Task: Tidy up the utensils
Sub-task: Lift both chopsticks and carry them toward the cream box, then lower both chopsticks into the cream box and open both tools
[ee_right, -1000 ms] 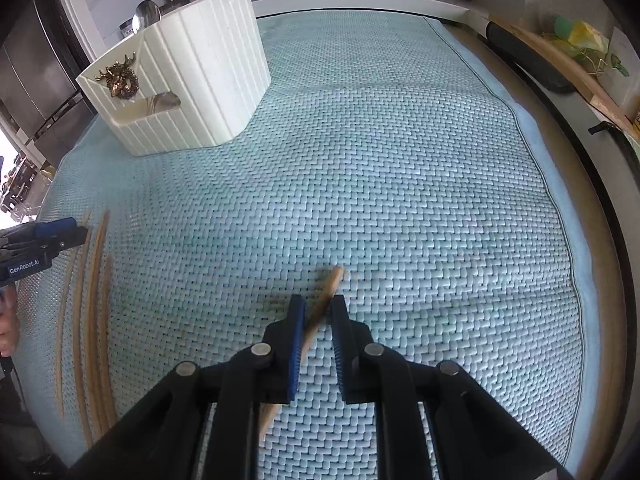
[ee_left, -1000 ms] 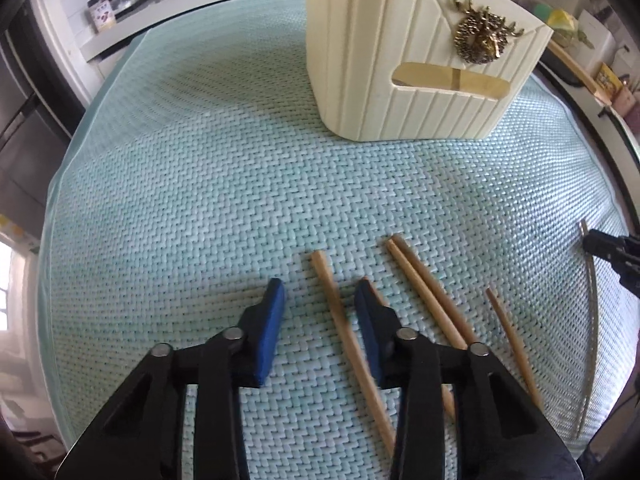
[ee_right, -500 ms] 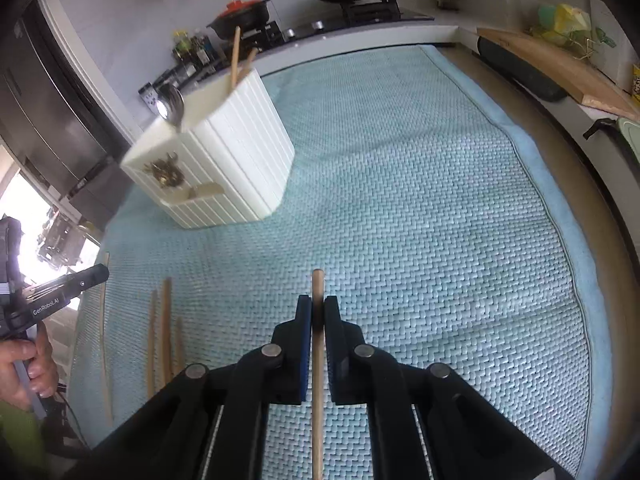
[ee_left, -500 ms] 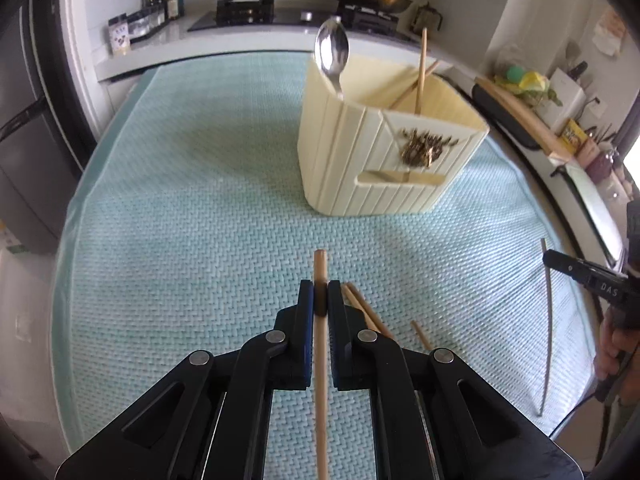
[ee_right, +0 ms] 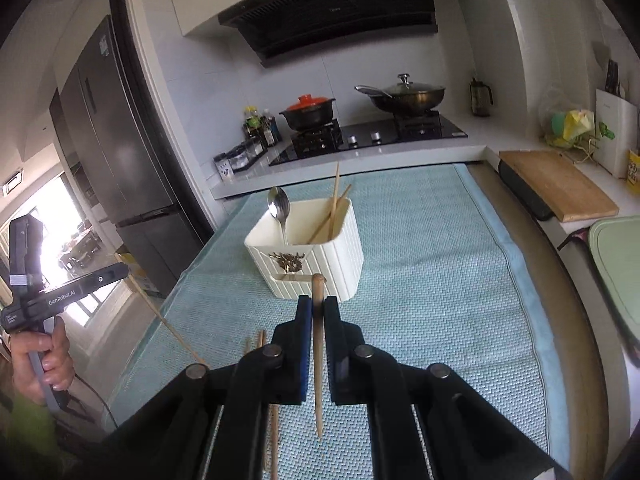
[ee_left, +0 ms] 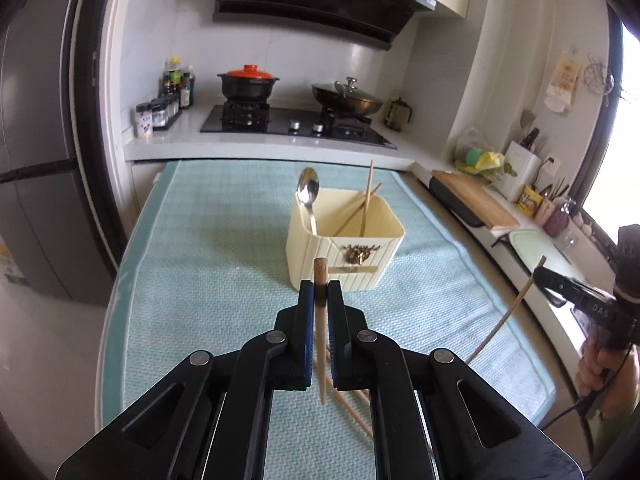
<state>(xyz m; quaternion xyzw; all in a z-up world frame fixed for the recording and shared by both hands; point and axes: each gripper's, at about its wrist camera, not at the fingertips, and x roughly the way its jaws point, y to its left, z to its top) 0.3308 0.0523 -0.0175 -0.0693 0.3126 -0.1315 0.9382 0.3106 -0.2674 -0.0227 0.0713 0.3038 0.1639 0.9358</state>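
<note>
- We judge the task partly done: the holder [ee_left: 346, 246] on the mat [ee_left: 208, 248] already has a spoon [ee_left: 307, 194] and two chopsticks [ee_left: 366, 204] standing in it.
- Still left on the mat are a few loose sticks [ee_left: 352, 410], lying just below our left gripper [ee_left: 321, 294] in its view; the right view shows them [ee_right: 260, 340] to the left of our right gripper [ee_right: 318, 308].
- Our left gripper is clamped on a chopstick [ee_left: 321, 332], which is off the mat, blunt end up and thin tip hanging down between the arms.
- Our right gripper is likewise pinched tight on its own chopstick [ee_right: 318, 360], blunt end up, point dangling clear of the mat.
- Both grippers are held above the mat, tilted somewhat downward and facing the holder, which stands a little way ahead of each.
- In the left view our right hand [ee_left: 604, 368] shows at the right edge, its stick slanting down from the tool; in the right view our left hand [ee_right: 44, 356] shows at the left edge, doing the same.
- What remains, in our judgement: drop these two sticks into the holder, then collect the loose ones.
</note>
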